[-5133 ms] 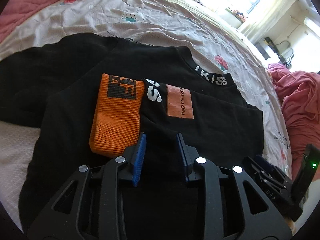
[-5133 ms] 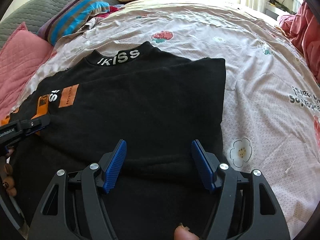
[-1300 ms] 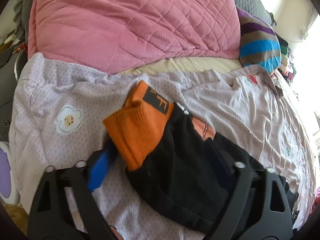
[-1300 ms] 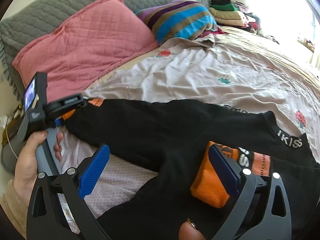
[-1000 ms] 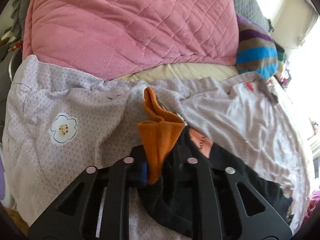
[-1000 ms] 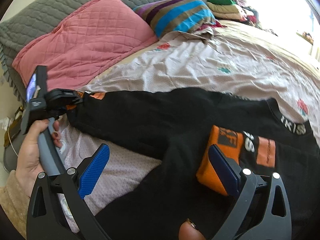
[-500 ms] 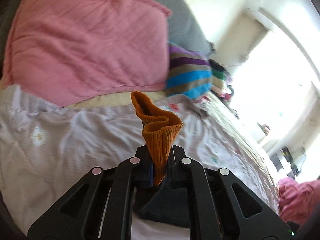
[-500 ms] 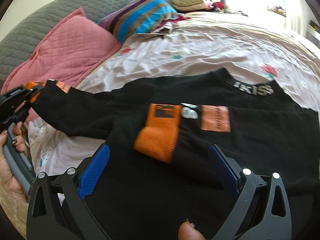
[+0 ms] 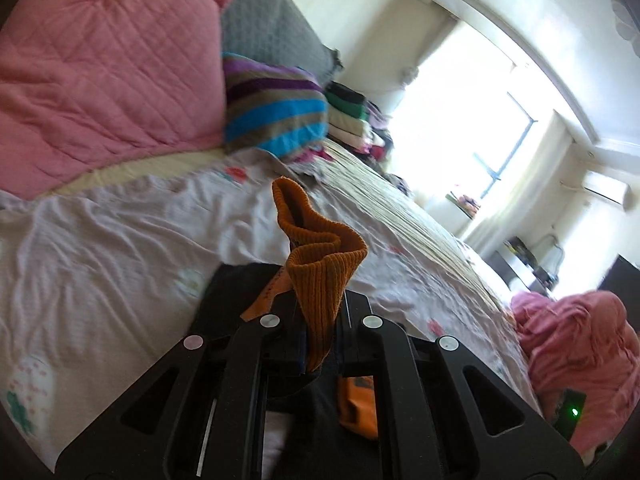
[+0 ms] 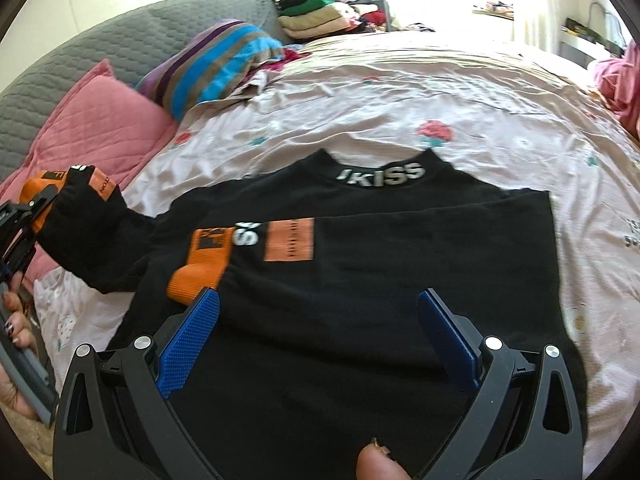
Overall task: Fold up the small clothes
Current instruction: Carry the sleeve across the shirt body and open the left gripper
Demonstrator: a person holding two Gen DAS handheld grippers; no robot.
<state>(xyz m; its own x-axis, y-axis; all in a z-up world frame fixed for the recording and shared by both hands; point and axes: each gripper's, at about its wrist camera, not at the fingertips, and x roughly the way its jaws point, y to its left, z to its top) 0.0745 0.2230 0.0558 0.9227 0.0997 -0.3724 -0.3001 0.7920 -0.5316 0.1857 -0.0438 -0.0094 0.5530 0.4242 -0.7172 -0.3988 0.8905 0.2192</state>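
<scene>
Black sweater (image 10: 360, 280) lies flat on the bed (image 10: 400, 92), collar (image 10: 380, 172) pointing away from the right wrist camera toward the far side of the bed, hem nearest the camera; long axis runs near to far. White lettering on the collar band reads "KISS". One sleeve is folded across the chest, its orange ribbed cuff (image 10: 204, 264) pointing toward the near left. The other sleeve (image 10: 92, 232) stretches out to the left, off the body of the garment.

Left gripper (image 9: 320, 344): clamped tight on that sleeve's orange cuff (image 9: 320, 276) (rib-knit, bunched into a folded curl standing above the jaws). Its pads are hidden by the knit. In the right wrist view this gripper is cut off at the left frame edge, with a hand (image 10: 16, 344) on its grey handle.

Right gripper (image 10: 316, 340): jaws spread wide, blue textured pads apart, nothing between them, hovering over the lower chest of the sweater. Hem is hidden behind the gripper body.

Sheet is wrinkled, pale, flower-printed. Pink quilted pillow (image 9: 108, 64) and striped pillow (image 9: 276, 116) at the grey padded headboard (image 10: 80, 64).
</scene>
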